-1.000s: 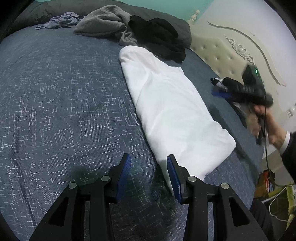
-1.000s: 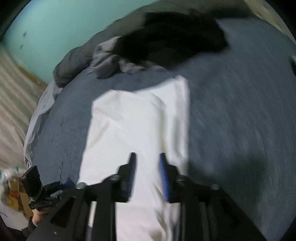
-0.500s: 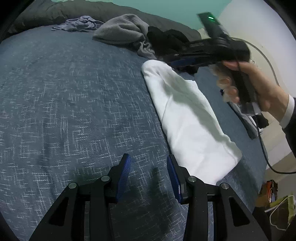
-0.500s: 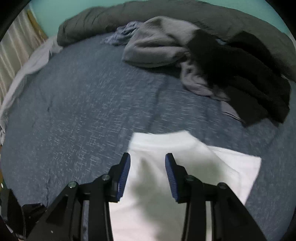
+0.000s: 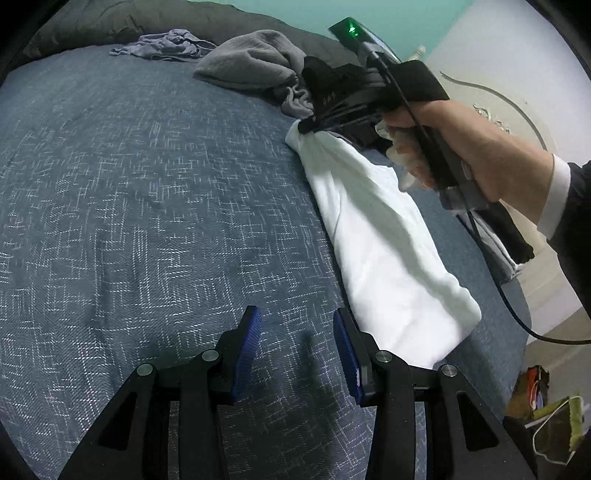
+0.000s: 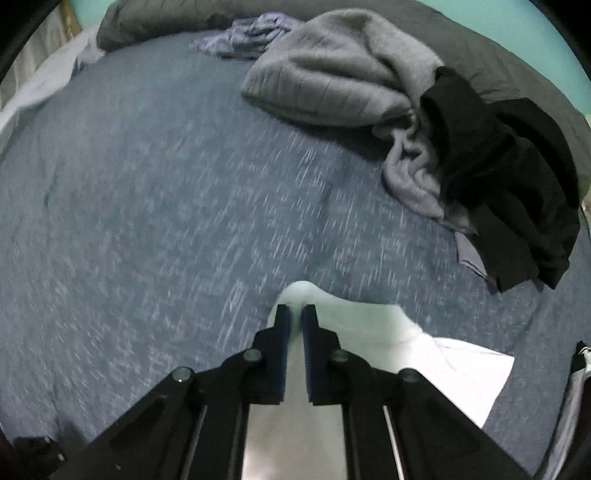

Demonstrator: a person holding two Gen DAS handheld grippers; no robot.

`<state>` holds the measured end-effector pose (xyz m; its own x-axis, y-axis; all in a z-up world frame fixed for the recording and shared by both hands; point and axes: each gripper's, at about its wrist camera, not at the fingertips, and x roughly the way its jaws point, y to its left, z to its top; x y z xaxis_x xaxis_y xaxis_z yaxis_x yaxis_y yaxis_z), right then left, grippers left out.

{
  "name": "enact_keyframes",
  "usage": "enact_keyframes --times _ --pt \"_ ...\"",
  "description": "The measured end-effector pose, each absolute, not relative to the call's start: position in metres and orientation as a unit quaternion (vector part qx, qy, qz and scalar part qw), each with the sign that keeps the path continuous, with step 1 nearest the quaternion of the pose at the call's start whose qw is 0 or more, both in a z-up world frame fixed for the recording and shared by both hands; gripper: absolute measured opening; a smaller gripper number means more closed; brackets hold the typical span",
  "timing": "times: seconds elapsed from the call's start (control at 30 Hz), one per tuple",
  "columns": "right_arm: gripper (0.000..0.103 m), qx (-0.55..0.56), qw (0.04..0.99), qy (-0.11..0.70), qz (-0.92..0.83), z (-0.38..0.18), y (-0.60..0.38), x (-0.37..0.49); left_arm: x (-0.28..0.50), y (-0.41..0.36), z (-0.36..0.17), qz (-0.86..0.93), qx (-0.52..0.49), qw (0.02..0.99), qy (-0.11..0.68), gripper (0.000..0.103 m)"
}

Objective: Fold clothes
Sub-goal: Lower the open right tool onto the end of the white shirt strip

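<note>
A white garment [image 5: 384,236], folded into a long strip, lies on the blue bedspread [image 5: 147,192]. My left gripper [image 5: 297,334] hovers open over the bedspread just left of the strip's near end, holding nothing. In the left wrist view a hand holds my right gripper [image 5: 308,127] at the strip's far end. In the right wrist view my right gripper [image 6: 294,314] is shut on the far corner of the white garment [image 6: 369,332], which bunches up between its blue pads.
A grey sweater [image 6: 332,70], a black garment [image 6: 509,177] and a bluish-purple garment [image 6: 251,33] lie in a heap at the far side of the bed. A dark grey duvet [image 6: 177,14] runs along the far edge. A padded headboard [image 5: 495,122] stands to the right.
My right gripper moved forward to the white garment's far end and shut on its corner. My left gripper stayed open and drifted slightly left of the strip.
</note>
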<state>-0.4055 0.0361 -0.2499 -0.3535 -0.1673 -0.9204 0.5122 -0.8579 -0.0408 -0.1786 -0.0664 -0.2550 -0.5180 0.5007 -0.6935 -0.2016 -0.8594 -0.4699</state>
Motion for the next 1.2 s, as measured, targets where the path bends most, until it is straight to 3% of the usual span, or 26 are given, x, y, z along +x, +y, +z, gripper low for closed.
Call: enact_keyframes --times 0.3,0.37,0.4,0.43,0.83,0.87,0.9,0.93,1.0,1.2 --pt "0.012 0.535 0.234 0.052 -0.81 -0.244 0.062 -0.417 -0.176 -0.063 -0.255 0.854 -0.447 0.207 -0.166 0.044" --pt "0.026 0.525 0.242 0.009 -0.816 -0.233 0.078 -0.423 -0.176 -0.061 -0.256 0.854 -0.449 0.207 -0.164 0.044" --pt "0.038 0.519 0.241 -0.005 -0.82 -0.227 0.085 -0.425 -0.176 -0.061 -0.256 0.853 -0.449 0.208 -0.164 0.044" --pt "0.04 0.511 0.237 -0.011 -0.826 -0.222 0.093 -0.427 -0.175 -0.06 -0.257 0.853 -0.45 0.209 -0.164 0.044" --pt "0.04 0.535 0.19 0.024 -0.822 -0.255 0.158 -0.424 -0.179 -0.053 -0.26 0.85 -0.454 0.214 -0.161 0.044" --pt "0.04 0.533 0.193 0.026 -0.823 -0.255 0.158 -0.423 -0.18 -0.053 -0.262 0.849 -0.455 0.214 -0.161 0.044" --pt "0.033 0.53 0.192 0.025 -0.826 -0.254 0.158 -0.423 -0.181 -0.053 -0.263 0.849 -0.456 0.213 -0.162 0.044" --pt "0.015 0.526 0.192 0.024 -0.828 -0.253 0.159 -0.423 -0.181 -0.052 -0.264 0.848 -0.457 0.213 -0.162 0.044" --pt "0.002 0.52 0.191 0.023 -0.832 -0.252 0.16 -0.424 -0.182 -0.052 -0.265 0.848 -0.458 0.213 -0.162 0.044" --pt "0.0 0.499 0.188 0.018 -0.846 -0.247 0.162 -0.424 -0.182 -0.052 -0.267 0.847 -0.461 0.213 -0.161 0.044"
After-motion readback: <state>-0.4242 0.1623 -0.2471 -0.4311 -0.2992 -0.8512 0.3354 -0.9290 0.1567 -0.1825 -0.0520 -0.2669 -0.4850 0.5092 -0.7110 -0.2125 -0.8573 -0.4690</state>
